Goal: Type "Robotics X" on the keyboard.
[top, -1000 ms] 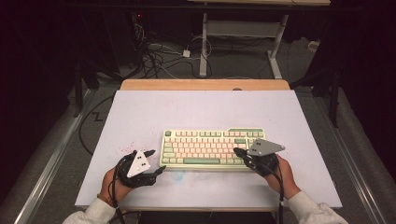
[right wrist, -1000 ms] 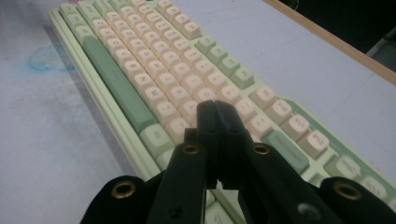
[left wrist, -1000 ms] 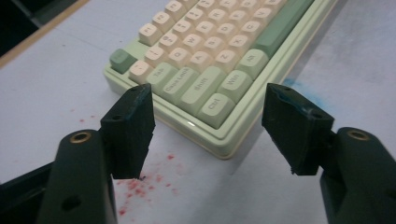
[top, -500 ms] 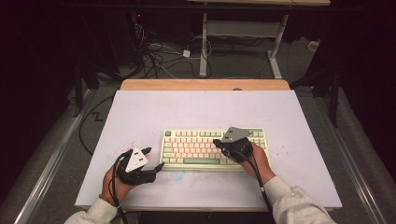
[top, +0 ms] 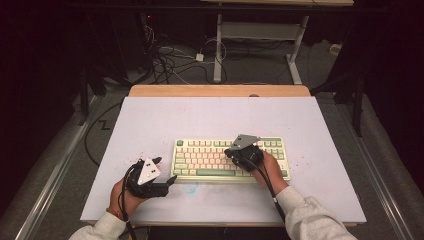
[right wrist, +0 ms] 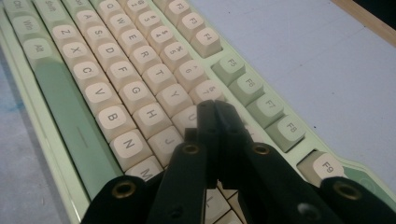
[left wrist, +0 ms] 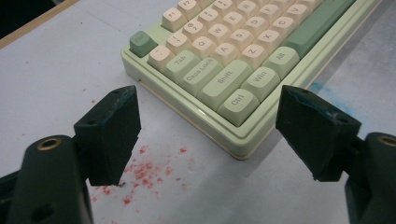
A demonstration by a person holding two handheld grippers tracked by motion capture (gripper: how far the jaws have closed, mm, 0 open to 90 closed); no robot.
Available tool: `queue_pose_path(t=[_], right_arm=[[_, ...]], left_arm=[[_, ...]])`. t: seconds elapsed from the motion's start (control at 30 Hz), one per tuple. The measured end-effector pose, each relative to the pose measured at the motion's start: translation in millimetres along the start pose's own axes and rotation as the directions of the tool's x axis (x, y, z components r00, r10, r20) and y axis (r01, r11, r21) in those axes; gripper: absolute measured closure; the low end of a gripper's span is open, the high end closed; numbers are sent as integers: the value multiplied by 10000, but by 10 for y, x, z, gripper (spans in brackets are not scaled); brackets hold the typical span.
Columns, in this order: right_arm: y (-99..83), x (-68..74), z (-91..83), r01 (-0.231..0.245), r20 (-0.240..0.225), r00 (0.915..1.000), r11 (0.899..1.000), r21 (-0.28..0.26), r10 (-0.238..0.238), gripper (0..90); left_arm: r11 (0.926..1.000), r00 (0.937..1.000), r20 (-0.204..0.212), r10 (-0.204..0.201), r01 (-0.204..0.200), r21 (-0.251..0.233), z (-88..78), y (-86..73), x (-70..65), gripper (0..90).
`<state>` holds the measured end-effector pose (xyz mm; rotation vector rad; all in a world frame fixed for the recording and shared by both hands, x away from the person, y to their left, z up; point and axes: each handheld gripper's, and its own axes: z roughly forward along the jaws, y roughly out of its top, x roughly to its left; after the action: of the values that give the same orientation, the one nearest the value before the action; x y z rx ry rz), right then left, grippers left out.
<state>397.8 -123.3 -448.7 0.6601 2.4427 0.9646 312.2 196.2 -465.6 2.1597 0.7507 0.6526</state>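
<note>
Two claws over bench (top: 150, 120): left claw (top: 167, 171), jaws just spread, empty, beside keyboard (top: 210, 160) left end; right claw (top: 231, 151) clenched above middle keys.

Red specks (left wrist: 140, 175) on white table (top: 210, 120); cables (top: 170, 60) behind, perhaps tangled.

Bare table (top: 200, 120) all around the keyboard (top: 210, 159).
</note>
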Motion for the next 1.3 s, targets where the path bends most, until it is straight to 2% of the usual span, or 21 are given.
queue_pose_path(t=[0.17,0.23,0.33,0.57,0.83,0.97,1.1,1.3], right_arm=[[4,1,43,108,140,9998,9996,266,-112,900],[11,16,65,243,83,9997,9978,611,-249,900],[36,10,61,200,-30,9998,9967,781,-198,900],[50,33,-11,132,-44,9999,9994,330,-131,900],[54,9,-150,-118,36,9999,9993,-368,119,813],[57,1,-207,-79,85,9999,9980,-624,85,780],[64,4,-258,-100,123,9999,9961,-876,112,721],[72,14,-324,-47,184,9998,9924,-1227,70,519]], left_arm=[[10000,10000,-8,96,-96,-19,-12,0,-11,210],[10000,10000,46,71,-71,-40,-16,-3,-10,210],[10000,10000,69,45,-45,-66,-22,-4,-11,210],[10000,9999,37,94,-94,16,-24,-6,-4,210],[9998,9998,49,167,-167,79,-19,-2,-9,211],[9998,9998,83,163,-164,114,-11,-2,-11,211],[9997,9998,118,175,-177,151,-3,-3,-12,211],[9995,9997,129,217,-220,220,4,-2,-16,211]])
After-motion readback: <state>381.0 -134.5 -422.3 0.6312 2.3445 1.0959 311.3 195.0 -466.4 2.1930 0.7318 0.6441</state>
